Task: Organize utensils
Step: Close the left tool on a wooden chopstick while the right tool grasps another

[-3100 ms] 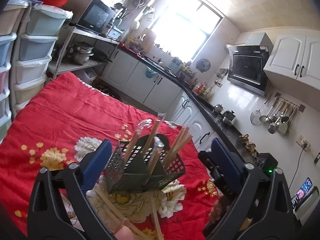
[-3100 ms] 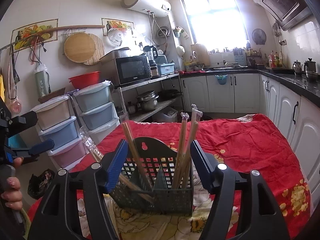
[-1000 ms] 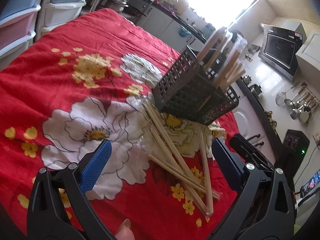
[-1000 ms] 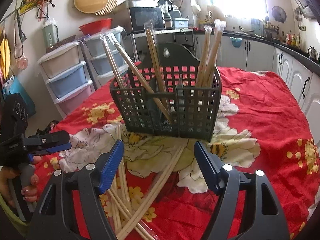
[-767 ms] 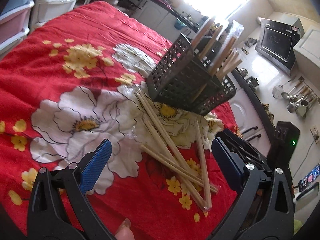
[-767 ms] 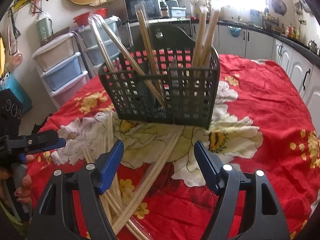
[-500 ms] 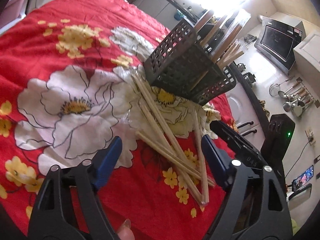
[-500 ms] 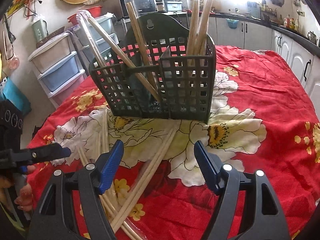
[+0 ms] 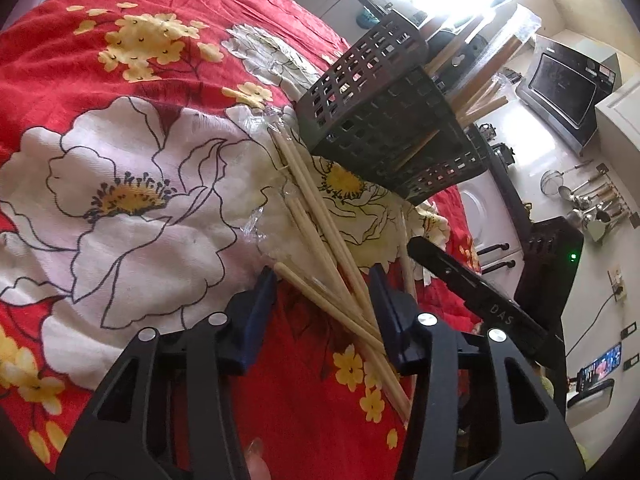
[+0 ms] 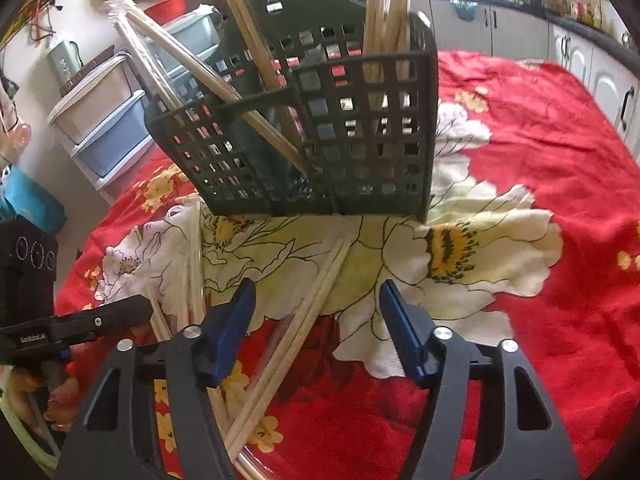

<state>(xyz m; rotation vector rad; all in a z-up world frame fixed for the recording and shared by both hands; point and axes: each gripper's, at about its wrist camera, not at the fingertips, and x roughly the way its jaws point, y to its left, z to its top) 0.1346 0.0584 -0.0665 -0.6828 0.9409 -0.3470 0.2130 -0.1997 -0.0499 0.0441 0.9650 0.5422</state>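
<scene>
A dark green slotted utensil caddy (image 9: 384, 120) (image 10: 320, 128) stands on the red flowered tablecloth and holds several wrapped chopsticks. Several loose wrapped chopsticks (image 9: 320, 240) lie crossed on the cloth in front of it. My left gripper (image 9: 322, 280) is low over this pile, its jaws partly closed with chopsticks between them, not clamped. My right gripper (image 10: 316, 296) is open over one pair of loose chopsticks (image 10: 304, 312), just in front of the caddy. The left gripper's finger also shows in the right wrist view (image 10: 80, 324).
The table's near edge (image 10: 100, 216) drops to the floor at left, where stacked plastic drawers (image 10: 108, 120) stand. White kitchen cabinets (image 10: 592, 52) line the far wall. The right gripper's finger (image 9: 472, 292) reaches in beside the pile in the left wrist view.
Both grippers have come down and forward toward the loose chopsticks. The left jaws have narrowed around the pile. The right jaws stay open, now closer to the caddy.
</scene>
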